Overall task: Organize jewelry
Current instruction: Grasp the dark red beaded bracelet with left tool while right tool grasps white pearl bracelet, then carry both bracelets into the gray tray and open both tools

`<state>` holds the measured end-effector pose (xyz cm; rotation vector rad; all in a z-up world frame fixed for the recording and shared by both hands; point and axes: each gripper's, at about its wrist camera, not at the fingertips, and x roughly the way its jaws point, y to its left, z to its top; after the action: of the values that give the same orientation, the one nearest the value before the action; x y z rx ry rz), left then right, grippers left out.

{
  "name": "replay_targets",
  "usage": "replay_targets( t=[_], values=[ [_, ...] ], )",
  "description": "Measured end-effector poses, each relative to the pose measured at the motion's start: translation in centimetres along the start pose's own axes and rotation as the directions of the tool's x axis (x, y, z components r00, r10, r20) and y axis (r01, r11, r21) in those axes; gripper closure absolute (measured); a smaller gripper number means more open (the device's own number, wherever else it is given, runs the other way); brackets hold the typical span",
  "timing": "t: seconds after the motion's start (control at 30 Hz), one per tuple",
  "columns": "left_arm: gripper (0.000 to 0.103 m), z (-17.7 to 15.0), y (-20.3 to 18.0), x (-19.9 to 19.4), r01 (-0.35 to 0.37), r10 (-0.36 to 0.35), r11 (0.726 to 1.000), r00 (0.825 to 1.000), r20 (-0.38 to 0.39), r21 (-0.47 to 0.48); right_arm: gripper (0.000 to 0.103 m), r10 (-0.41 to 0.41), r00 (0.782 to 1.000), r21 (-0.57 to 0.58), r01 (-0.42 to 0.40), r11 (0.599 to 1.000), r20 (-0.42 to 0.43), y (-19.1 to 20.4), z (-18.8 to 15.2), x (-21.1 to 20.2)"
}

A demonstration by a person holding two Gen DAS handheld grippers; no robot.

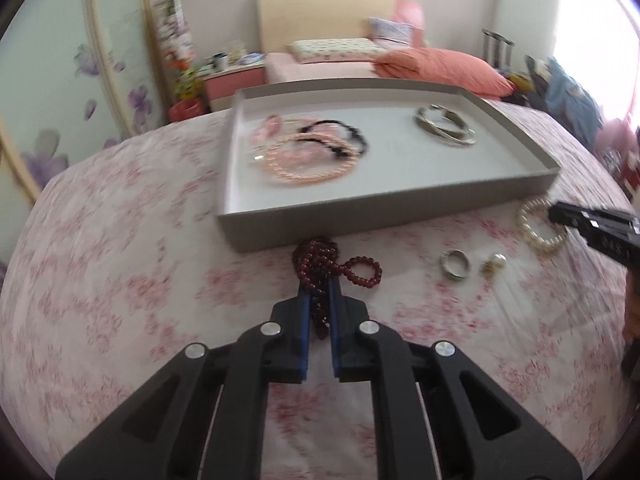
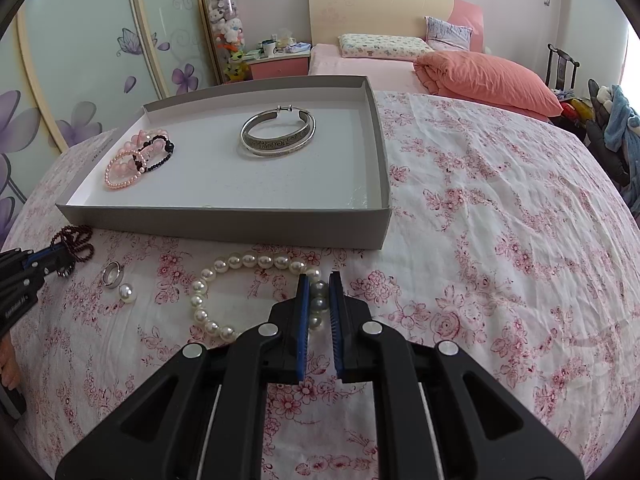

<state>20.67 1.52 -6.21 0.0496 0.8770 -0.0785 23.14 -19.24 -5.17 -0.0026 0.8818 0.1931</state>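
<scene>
A grey tray (image 1: 384, 212) (image 2: 224, 224) sits on the floral cloth and holds a pink pearl bracelet (image 1: 304, 160) (image 2: 120, 172), a black bead bracelet (image 1: 340, 136) (image 2: 158, 156) and silver bangles (image 1: 444, 124) (image 2: 278, 132). My left gripper (image 1: 319, 286) (image 2: 66, 256) is shut on a dark red bead string (image 1: 332, 268) (image 2: 76, 240) in front of the tray. My right gripper (image 2: 319, 280) (image 1: 554, 214) is shut on a white pearl bracelet (image 2: 240, 284) (image 1: 540, 228) lying on the cloth. A silver ring (image 1: 454, 265) (image 2: 111, 274) and a pearl earring (image 1: 495, 262) (image 2: 127, 292) lie between the two grippers.
The table is covered by a pink floral cloth (image 2: 480, 240). Behind it stand a bed with an orange pillow (image 2: 488, 76), a pink nightstand (image 2: 276, 64) and a wardrobe with flower-patterned doors (image 2: 80, 80). A chair with clothes (image 2: 608, 120) is at the right.
</scene>
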Motion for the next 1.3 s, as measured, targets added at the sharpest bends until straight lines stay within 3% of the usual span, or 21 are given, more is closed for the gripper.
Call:
replay_targets(
  t=[0.2, 1.3],
  values=[
    [0.094, 0.02, 1.24, 0.03, -0.009, 0.009, 0.998, 1.000, -0.005, -0.062, 0.092, 0.000, 1.000, 0.000, 0.000, 1.000, 0.000, -0.01, 0.01, 0.01],
    [0.093, -0.11, 1.21, 0.10, 0.004, -0.005, 0.997, 1.000, -0.007, -0.071, 0.092, 0.002, 1.000, 0.002, -0.002, 1.000, -0.001, -0.05, 0.06, 0.06]
  ],
)
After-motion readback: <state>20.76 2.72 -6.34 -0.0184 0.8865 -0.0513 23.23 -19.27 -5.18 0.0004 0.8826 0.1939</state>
